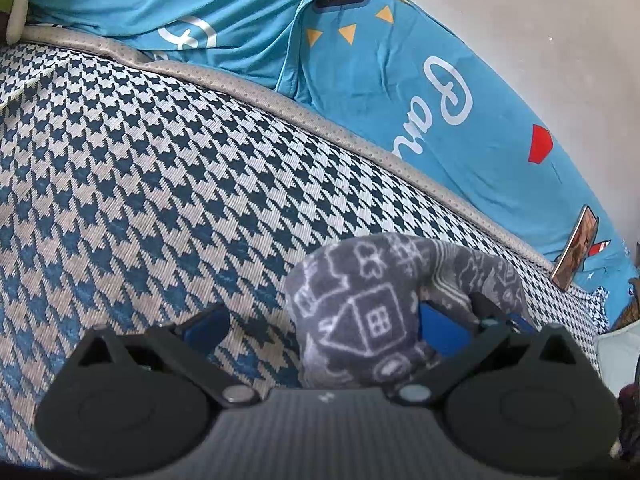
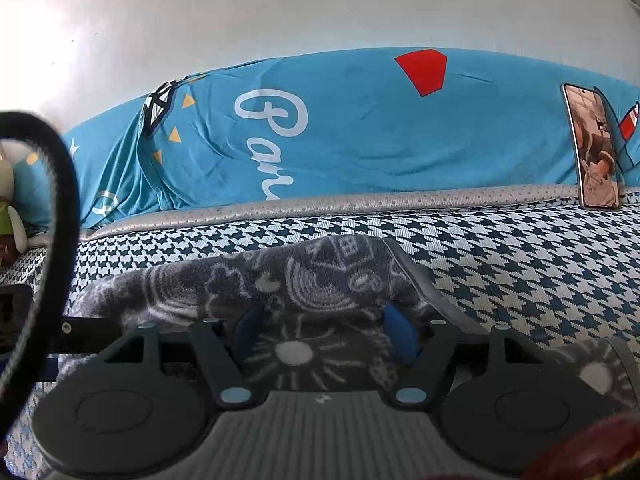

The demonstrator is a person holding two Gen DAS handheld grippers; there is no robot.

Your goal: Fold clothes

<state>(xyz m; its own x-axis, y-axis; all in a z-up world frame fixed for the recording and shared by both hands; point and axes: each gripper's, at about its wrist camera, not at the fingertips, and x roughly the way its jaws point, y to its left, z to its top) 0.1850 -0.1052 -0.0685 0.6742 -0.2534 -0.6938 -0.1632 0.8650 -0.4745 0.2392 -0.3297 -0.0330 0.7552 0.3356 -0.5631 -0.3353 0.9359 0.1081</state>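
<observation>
the left gripper (image 1: 332,320) sits low over the houndstooth mat (image 1: 140,168), its jaws spread wide; the grey printed garment (image 1: 360,320) bunches up between the fingers and drapes over the right finger (image 1: 492,312), while the left finger (image 1: 204,322) stands clear of the cloth. the right gripper (image 2: 320,332) lies nearly flat on the same garment (image 2: 280,284), jaws parted with cloth lying between the blue pads (image 2: 396,332) — whether they actually pinch it is hard to say from this angle. beyond the mat's grey border, a blue printed sheet (image 2: 360,132) covers a long cushion against the wall (image 2: 280,8), and a phone (image 2: 594,148) leans upright on it at the right. a black cable (image 2: 60,184) loops across the right view's left side, hiding part of a soft toy (image 2: 8,200) cut off at the edge.
</observation>
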